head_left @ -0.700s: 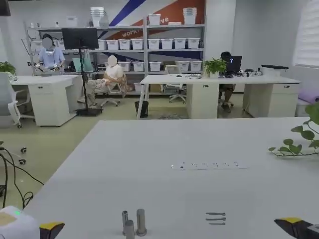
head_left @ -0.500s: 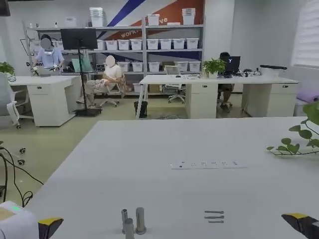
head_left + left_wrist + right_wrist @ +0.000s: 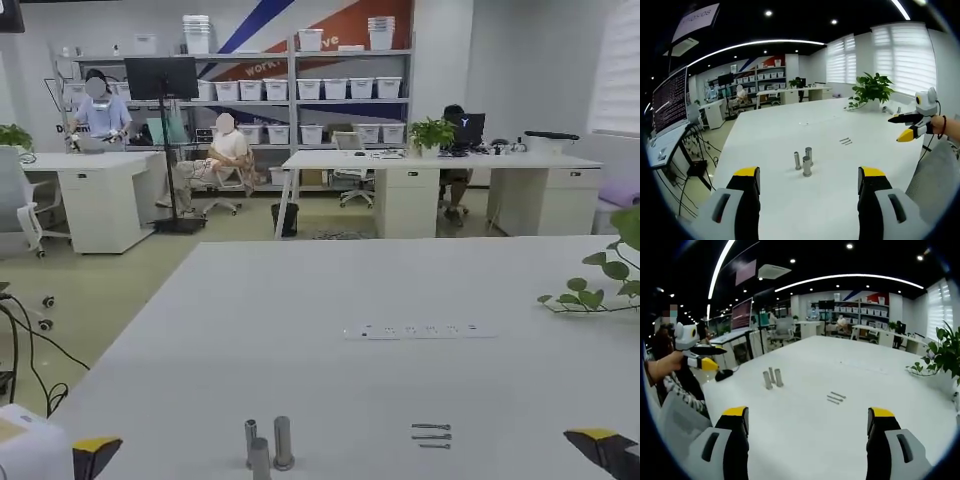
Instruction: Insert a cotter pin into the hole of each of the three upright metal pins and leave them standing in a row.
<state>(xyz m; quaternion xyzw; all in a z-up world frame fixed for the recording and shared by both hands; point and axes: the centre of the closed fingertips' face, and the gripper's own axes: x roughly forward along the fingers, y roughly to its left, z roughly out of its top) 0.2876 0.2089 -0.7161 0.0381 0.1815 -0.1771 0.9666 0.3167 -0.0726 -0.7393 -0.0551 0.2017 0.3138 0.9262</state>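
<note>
In the head view, the three metal pins (image 3: 268, 447) are seen upright in a tight cluster near the front edge of the white table (image 3: 330, 290), one just ahead of the other two. The three cotter pins (image 3: 432, 437) are laid flat side by side to their right, apart from them. Against the frames from a moment ago, both groups are found in the same places. Only the yellow tip of the left gripper (image 3: 97, 455) is caught at the lower left corner, and that of the right gripper (image 3: 598, 447) at the lower right, much as before.

In the left gripper view, the jaws are held wide apart with nothing between them. The metal pins (image 3: 804, 161) are seen ahead, and the cotter pins (image 3: 845, 141) beyond to the right.

In the right gripper view, the jaws are likewise spread and bare. The metal pins (image 3: 773, 377) are seen left of centre, with the cotter pins (image 3: 834, 398) nearer.
</note>
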